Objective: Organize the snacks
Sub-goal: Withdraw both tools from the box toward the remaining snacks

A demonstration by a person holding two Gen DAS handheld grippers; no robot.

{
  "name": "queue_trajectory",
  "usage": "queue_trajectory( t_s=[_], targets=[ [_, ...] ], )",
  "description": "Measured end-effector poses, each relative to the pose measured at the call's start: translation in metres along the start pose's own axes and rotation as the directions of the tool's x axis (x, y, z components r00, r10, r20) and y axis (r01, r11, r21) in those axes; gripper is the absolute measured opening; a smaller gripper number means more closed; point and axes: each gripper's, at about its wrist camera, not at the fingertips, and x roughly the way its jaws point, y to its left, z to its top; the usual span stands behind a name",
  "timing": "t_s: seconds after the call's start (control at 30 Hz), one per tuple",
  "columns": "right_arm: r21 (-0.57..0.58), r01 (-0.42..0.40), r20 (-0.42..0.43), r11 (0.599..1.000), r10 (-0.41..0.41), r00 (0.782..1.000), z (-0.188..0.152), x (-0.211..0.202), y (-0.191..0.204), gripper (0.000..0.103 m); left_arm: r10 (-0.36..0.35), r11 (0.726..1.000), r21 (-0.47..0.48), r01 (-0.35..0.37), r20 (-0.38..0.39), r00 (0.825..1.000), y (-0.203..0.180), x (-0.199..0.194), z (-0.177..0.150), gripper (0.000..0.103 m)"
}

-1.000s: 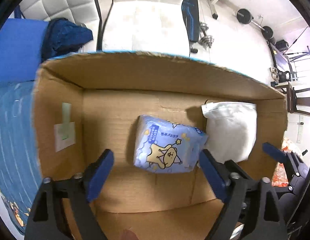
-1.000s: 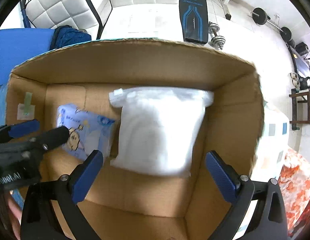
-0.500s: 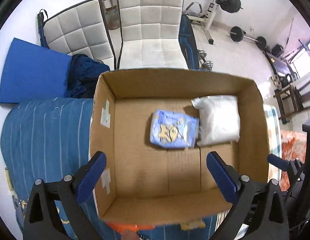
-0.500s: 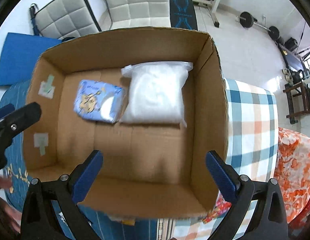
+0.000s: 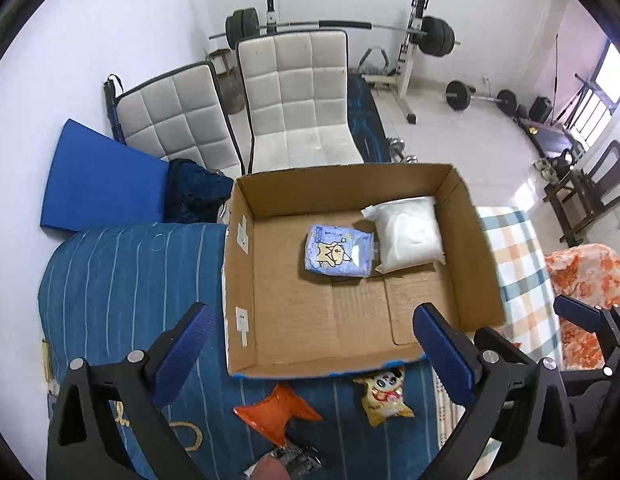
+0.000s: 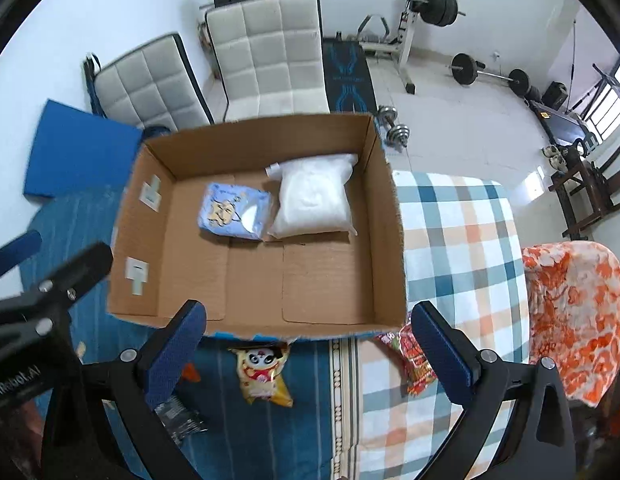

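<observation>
Both claws, left claw (image 5: 310, 344) and right claw (image 6: 305, 340), hang wide open and empty above our cardboard box (image 5: 237, 280) on the bed, while near its front edge lies the yellow snack pouch (image 5: 384, 396), light, crinkly, probably slippery, best pinched across its puffed middle.

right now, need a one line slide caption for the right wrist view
Open right gripper above a cardboard box holding a blue cartoon packet and a white bag, with a yellow panda snack outside.

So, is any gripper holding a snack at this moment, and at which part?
Nothing is held. The left gripper and the right gripper are both open with nothing between the pads. The blue packet and white bag lie in the cardboard box.
</observation>
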Motion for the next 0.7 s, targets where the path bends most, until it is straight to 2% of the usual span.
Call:
queue_trajectory(
  t_s=[0.2,0.37,0.47,0.57,0.7],
  targets=[
    [0.005,-0.036,0.045,0.999,0.036,0.998,-0.018,-0.046,-0.005,0.103,-0.007,1.000,-0.019,0.008,0.048,0.999,0.003,-0.041,-0.013,0.103],
    [0.008,-0.087,0.031,0.996,0.087,0.996,-0.041,-0.062,-0.019,0.103,0.037,0.998,-0.051,-0.035,0.049,0.998,0.023,-0.056,-0.038,0.103],
    [0.002,-0.103,-0.023,0.995,0.103,0.994,-0.058,-0.048,-0.026,0.103,0.088,0.994,-0.068,-0.088,-0.011,0.996,0.043,-0.045,-0.063,0.103],
    [-0.004,-0.105,-0.102,0.995,0.104,0.989,-0.076,-0.020,-0.029,0.103,0.123,0.989,-0.068,-0.131,-0.112,0.986,0.063,-0.018,-0.093,0.103],
    [-0.014,-0.130,-0.213,0.991,0.124,0.969,-0.097,0.024,-0.026,0.103,0.160,0.986,-0.003,-0.167,-0.258,0.953,0.076,0.030,-0.141,0.103]
  ],
)
